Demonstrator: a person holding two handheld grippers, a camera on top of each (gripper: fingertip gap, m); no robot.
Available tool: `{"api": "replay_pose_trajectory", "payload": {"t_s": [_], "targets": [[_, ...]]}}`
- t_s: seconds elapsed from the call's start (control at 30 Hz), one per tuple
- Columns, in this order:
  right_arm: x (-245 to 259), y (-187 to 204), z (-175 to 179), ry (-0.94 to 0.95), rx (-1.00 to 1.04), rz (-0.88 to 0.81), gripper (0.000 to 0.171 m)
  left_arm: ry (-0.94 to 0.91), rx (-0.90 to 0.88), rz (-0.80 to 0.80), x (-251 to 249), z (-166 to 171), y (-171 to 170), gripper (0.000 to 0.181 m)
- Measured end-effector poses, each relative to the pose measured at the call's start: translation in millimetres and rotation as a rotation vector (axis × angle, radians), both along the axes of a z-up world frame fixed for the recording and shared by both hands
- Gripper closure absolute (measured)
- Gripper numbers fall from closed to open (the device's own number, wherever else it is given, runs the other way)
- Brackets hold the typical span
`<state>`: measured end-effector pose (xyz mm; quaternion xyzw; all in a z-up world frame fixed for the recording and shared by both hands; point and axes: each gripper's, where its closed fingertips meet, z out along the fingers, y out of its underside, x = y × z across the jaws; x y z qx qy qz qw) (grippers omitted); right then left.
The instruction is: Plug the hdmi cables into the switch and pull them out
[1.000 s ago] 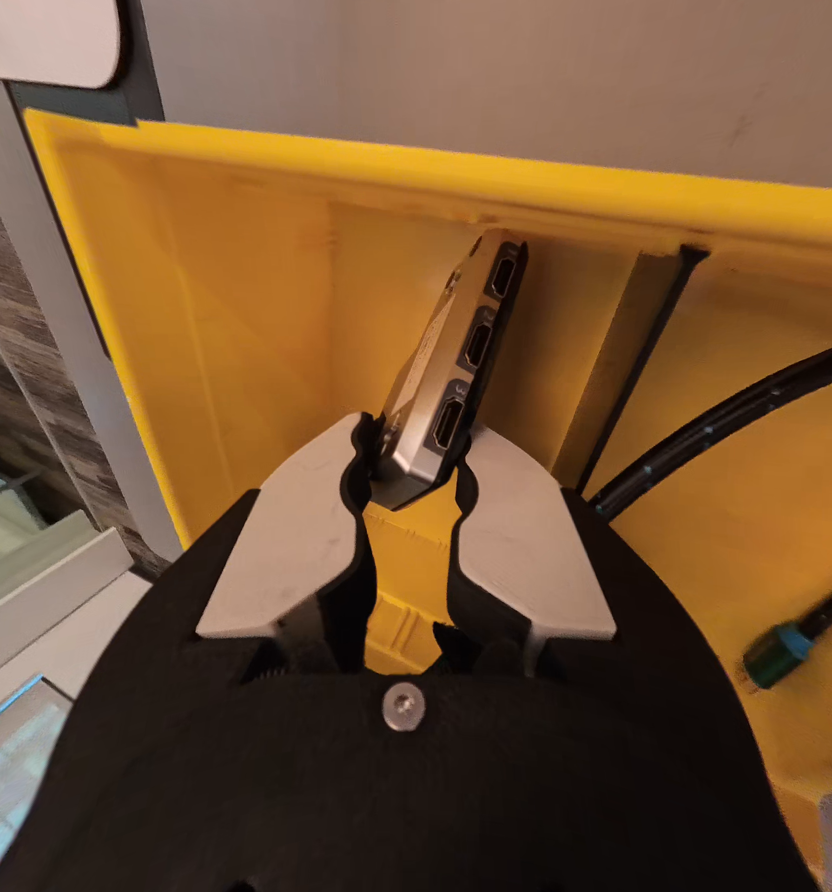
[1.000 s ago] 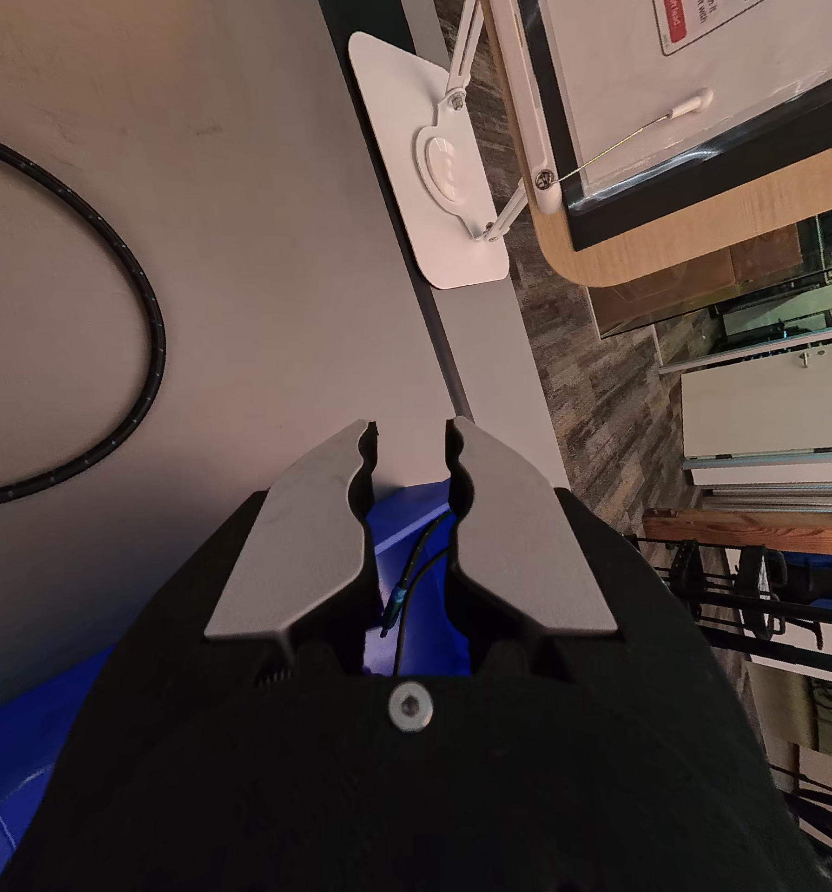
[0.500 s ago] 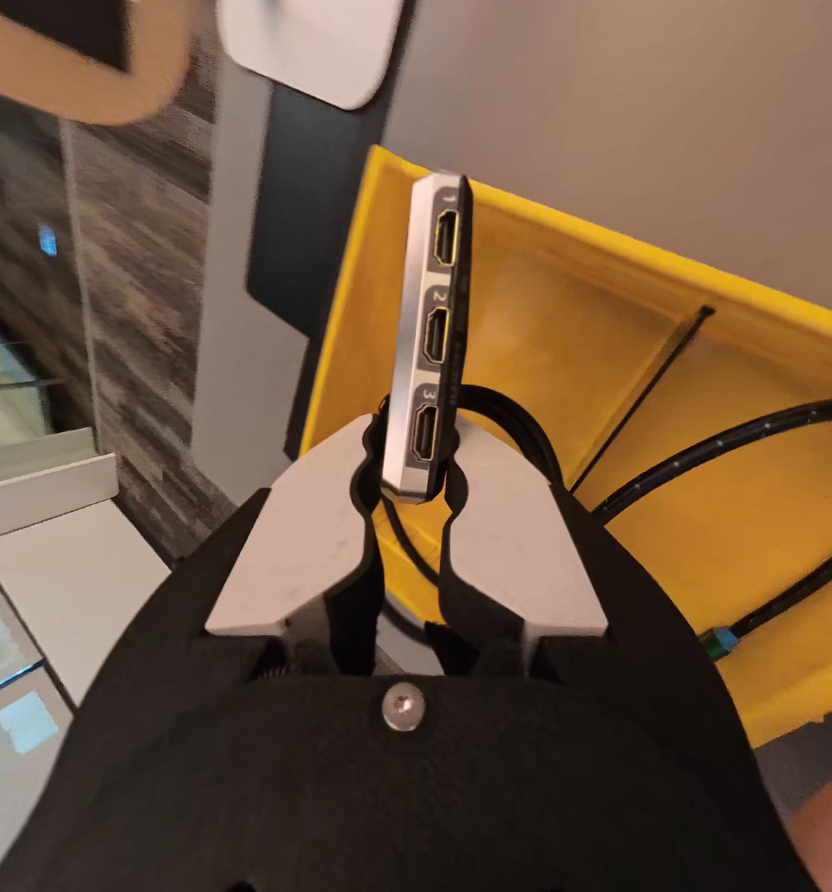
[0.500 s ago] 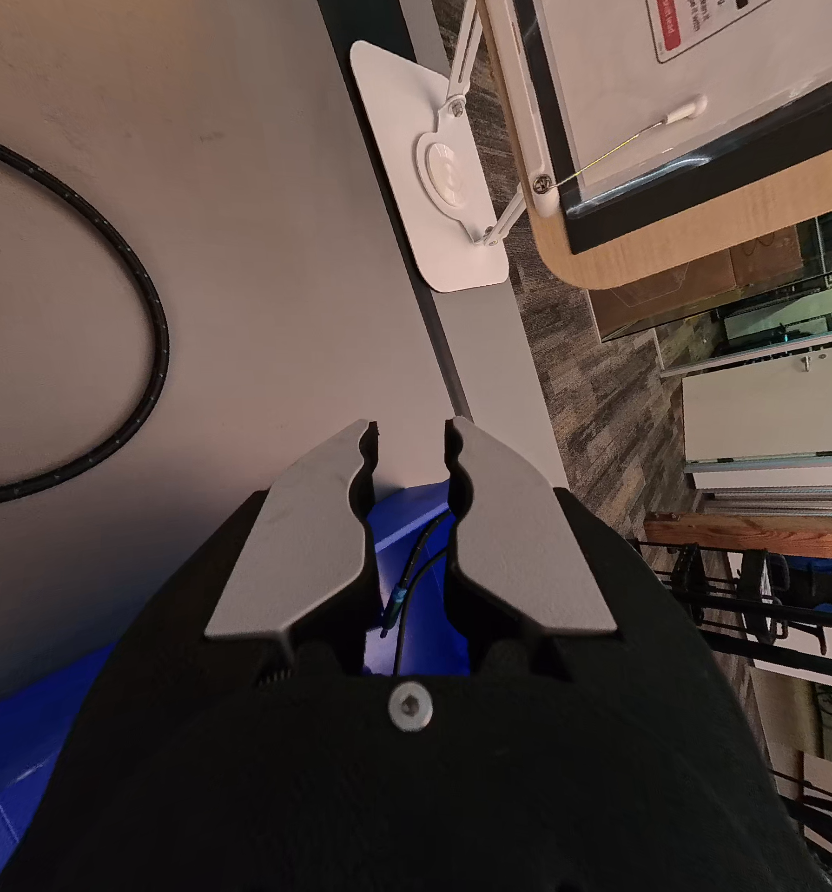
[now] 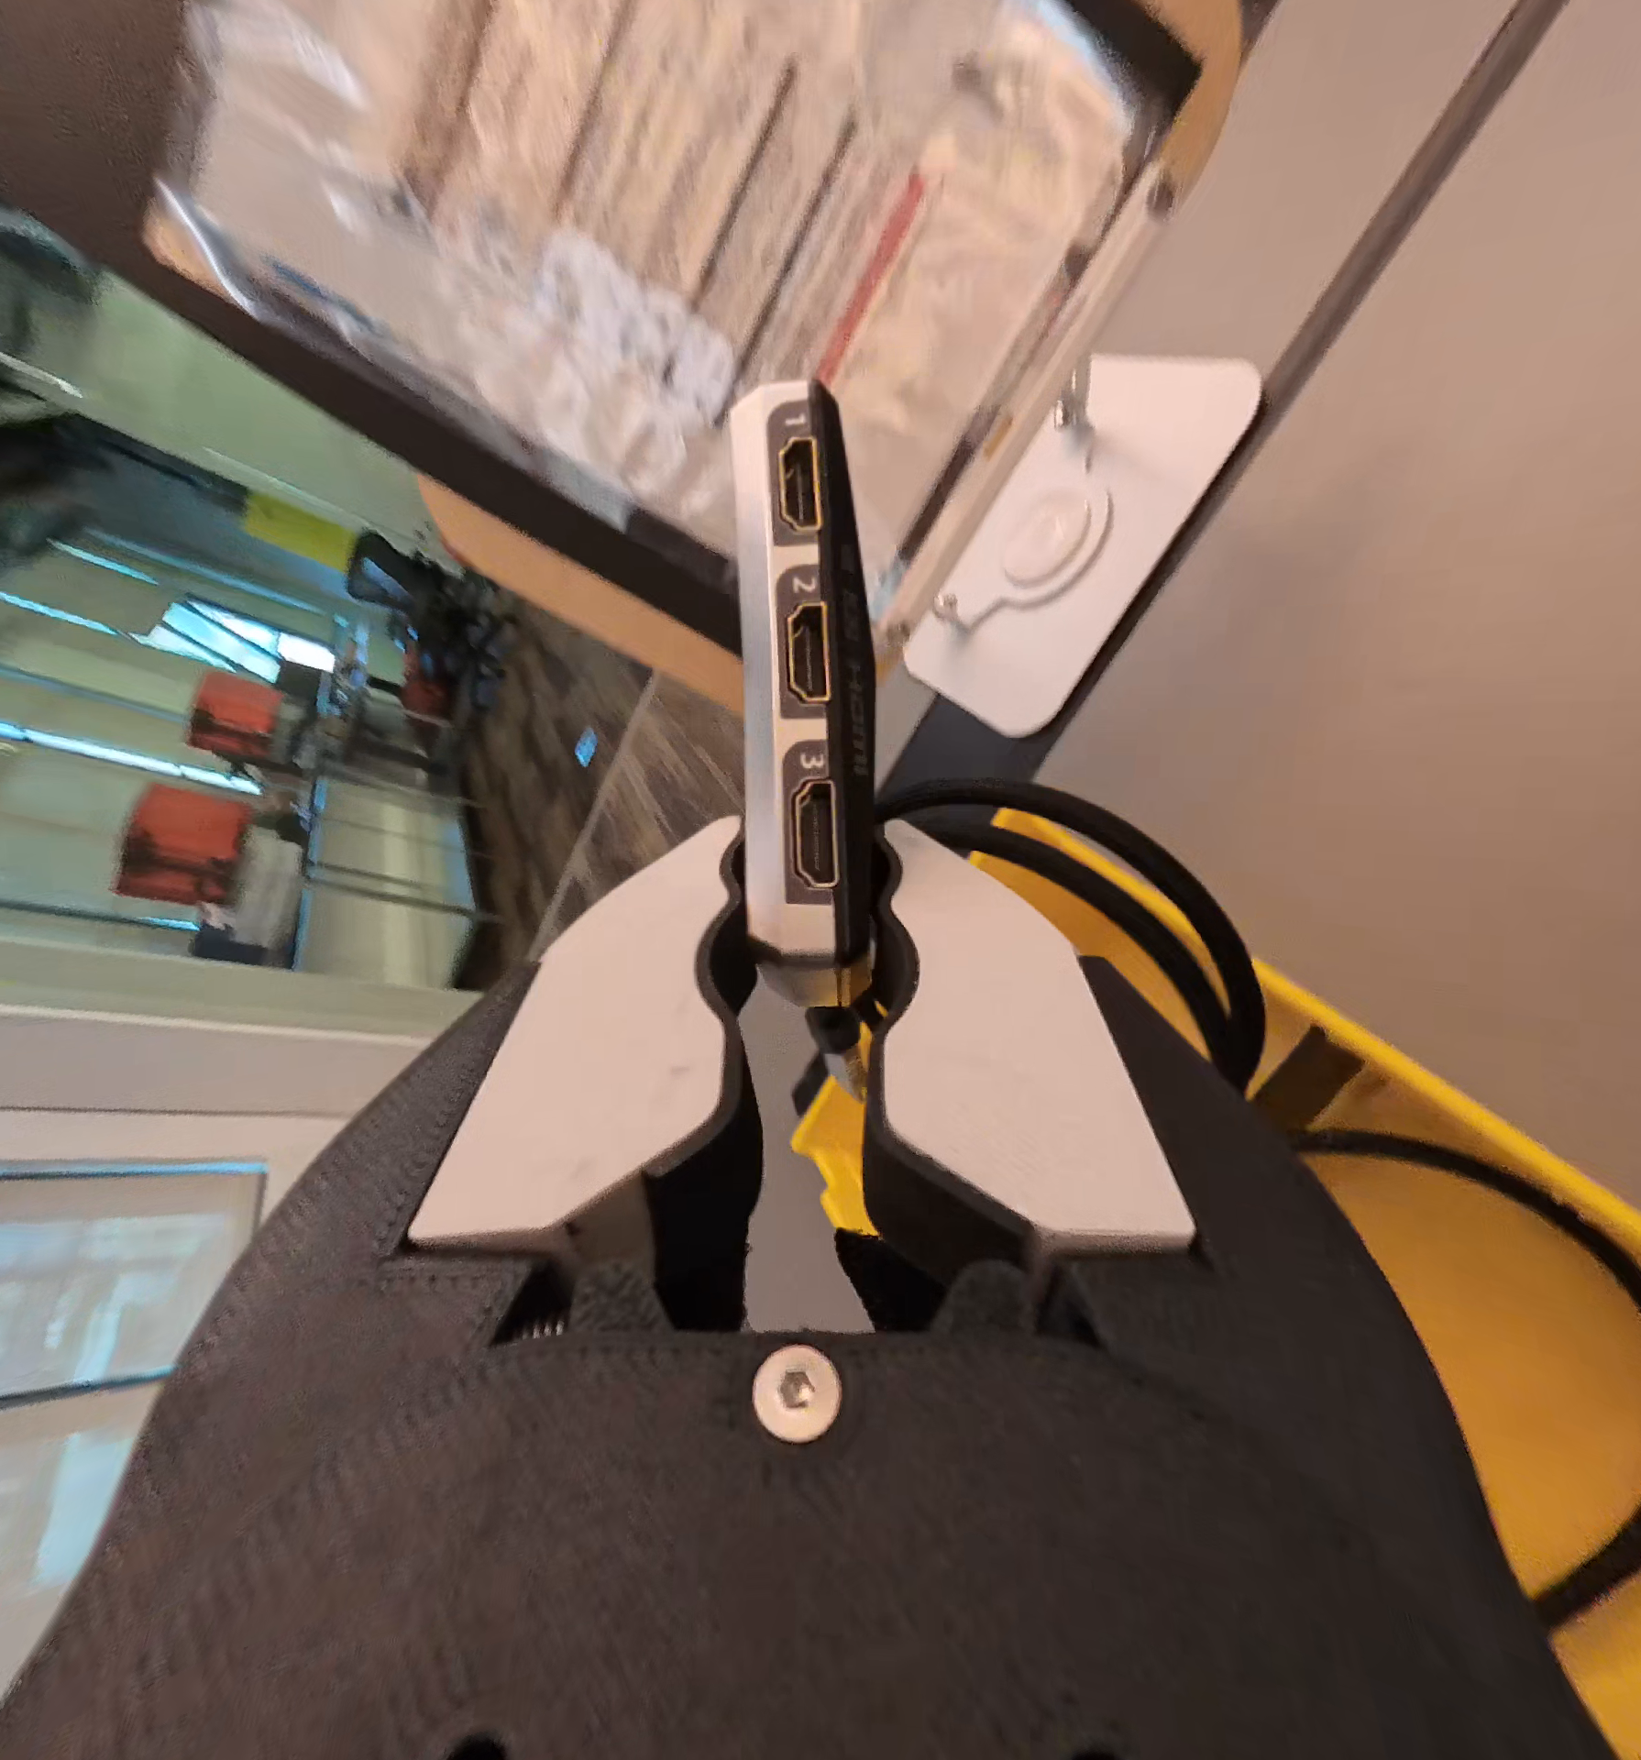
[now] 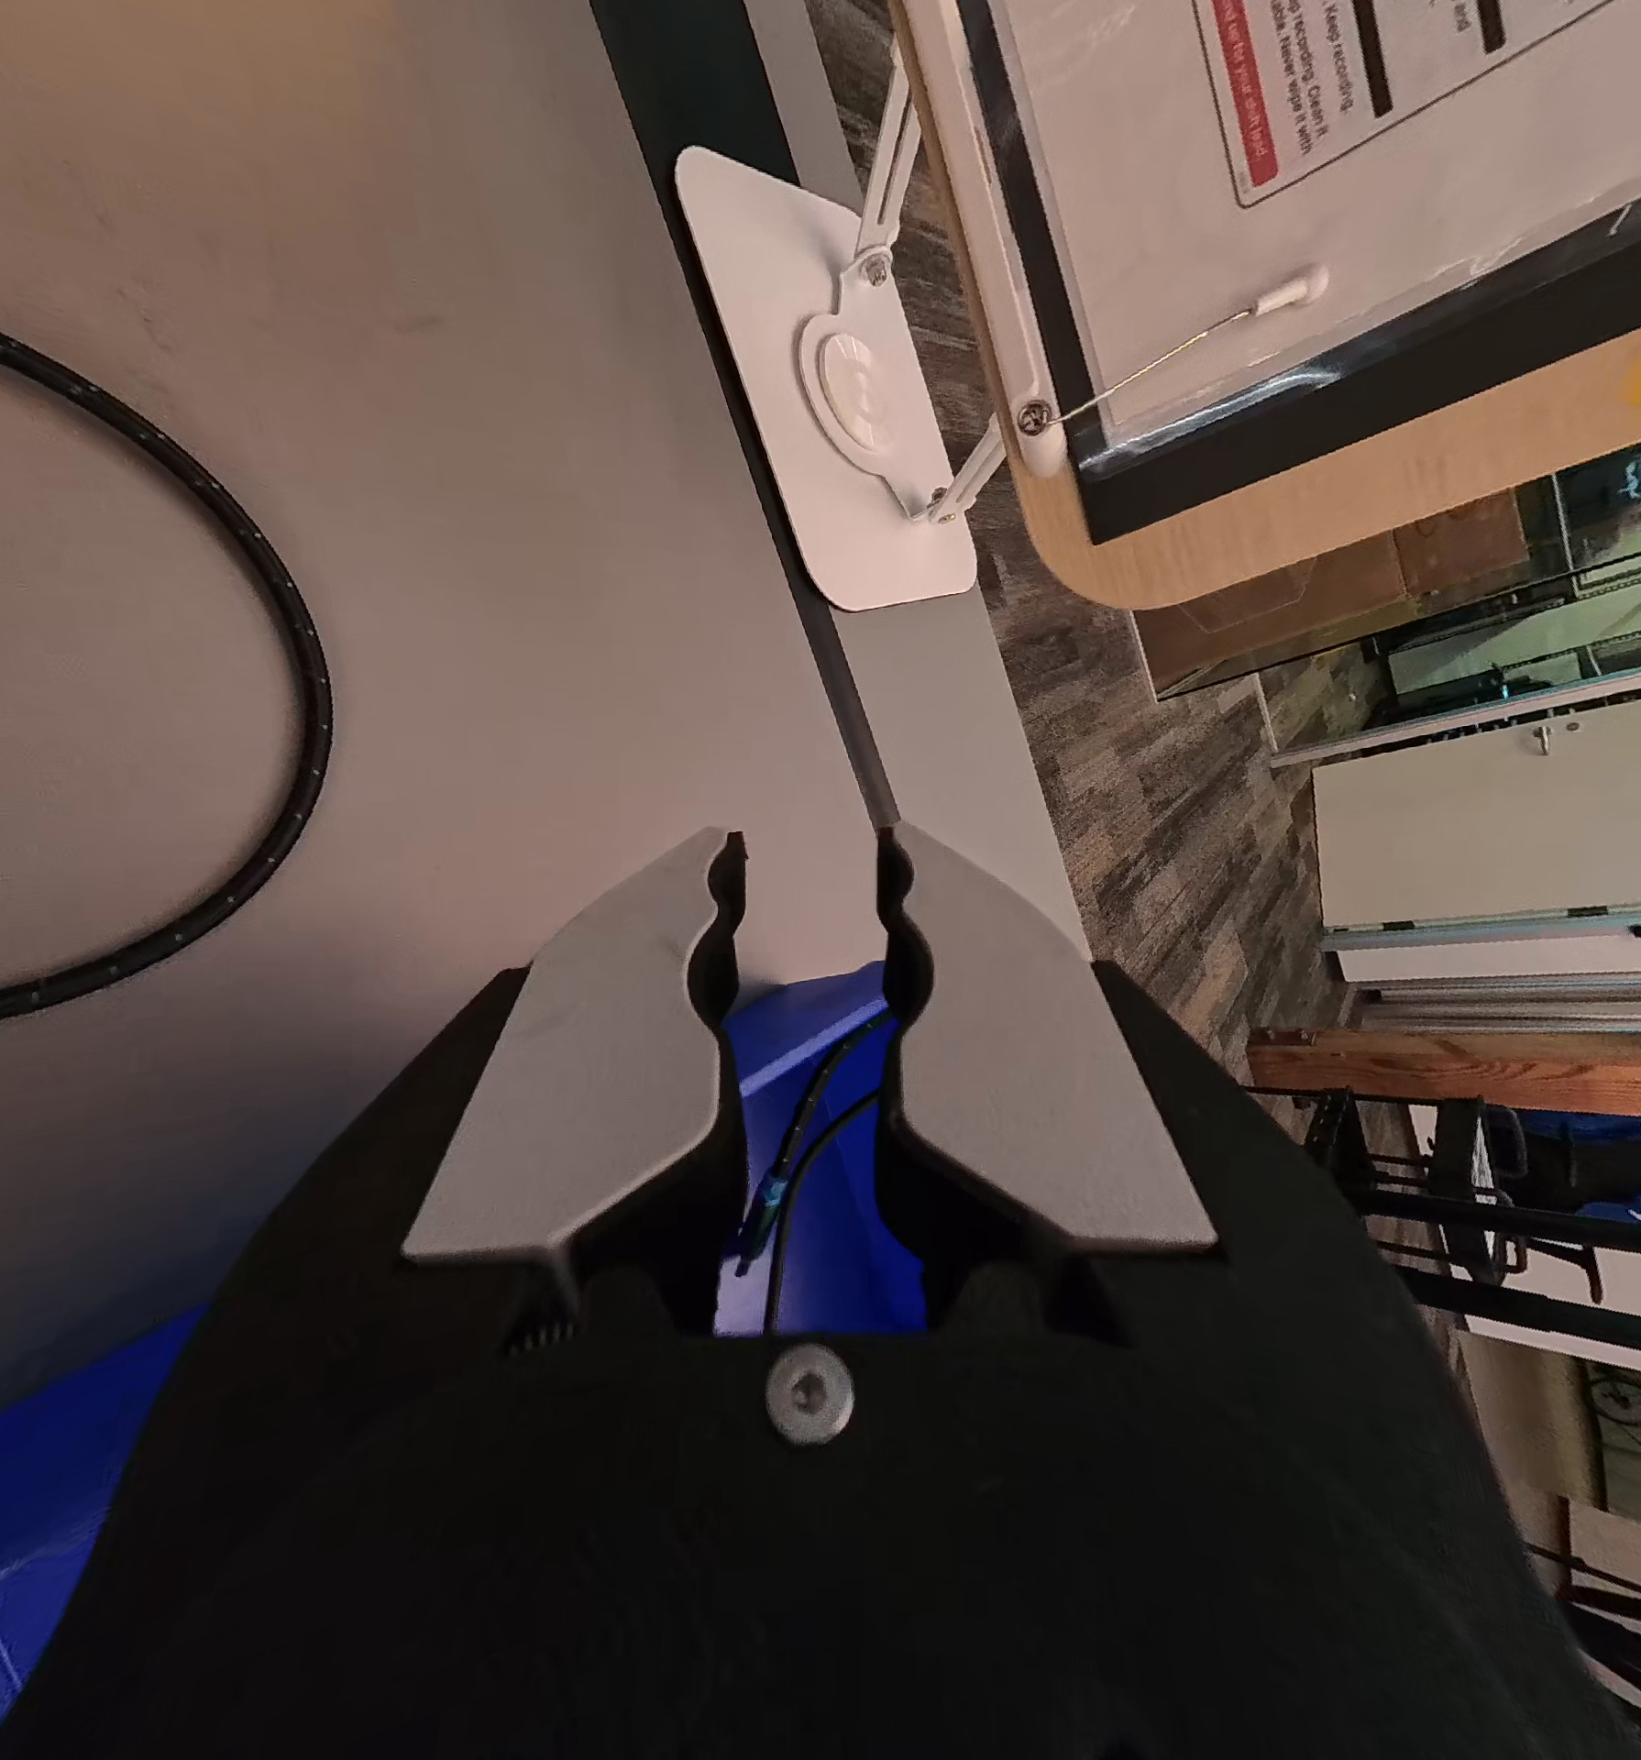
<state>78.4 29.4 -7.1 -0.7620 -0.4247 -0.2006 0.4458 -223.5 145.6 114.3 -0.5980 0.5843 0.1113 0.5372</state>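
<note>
While the switch (image 5: pixel 802 667) is gripped at its bottom end by the left gripper (image 5: pixel 805 914) — three ports bare — the right gripper (image 6: pixel 812 914) is held apart, empty, over the table's (image 6: pixel 474 476) edge.

Grey table (image 6: pixel 474 400): cable (image 6: pixel 255 571), bins (image 5: pixel 1426 1286).

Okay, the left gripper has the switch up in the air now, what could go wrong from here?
The left gripper pinches only the bottom end of the switch, so pushing a plug in could lever it loose. Its attached black cable loops down into the yellow bin and might snag. The right gripper is open and empty, with no cable in its jaws.
</note>
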Motion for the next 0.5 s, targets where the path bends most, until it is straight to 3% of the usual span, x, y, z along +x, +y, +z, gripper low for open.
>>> {"api": "replay_pose_trajectory", "payload": {"t_s": [0.03, 0.13, 0.23, 0.37, 0.5], "targets": [[1.0, -0.4, 0.8, 0.002, 0.002, -0.002, 0.143, -0.013, 0.034, -0.024, 9.1, 6.0, -8.5, 0.161], [2.4, -1.2, 2.7, 0.013, 0.007, -0.004, 0.143, -0.035, 0.115, -0.119, 44.7, 12.3, -32.7, 0.161], [1.3, -1.5, 2.2, 0.015, 0.007, -0.001, 0.143, -0.041, 0.101, -0.190, 84.9, -2.5, -47.4, 0.161], [-4.3, -2.4, 1.4, 0.026, 0.007, 0.014, 0.143, 0.026, -0.007, -0.288, 128.3, -52.3, -53.6, 0.161], [-8.1, -4.5, 6.7, 0.052, 0.018, 0.033, 0.143, 0.226, -0.067, -0.257, 145.7, -118.1, -43.5, 0.161]]}}
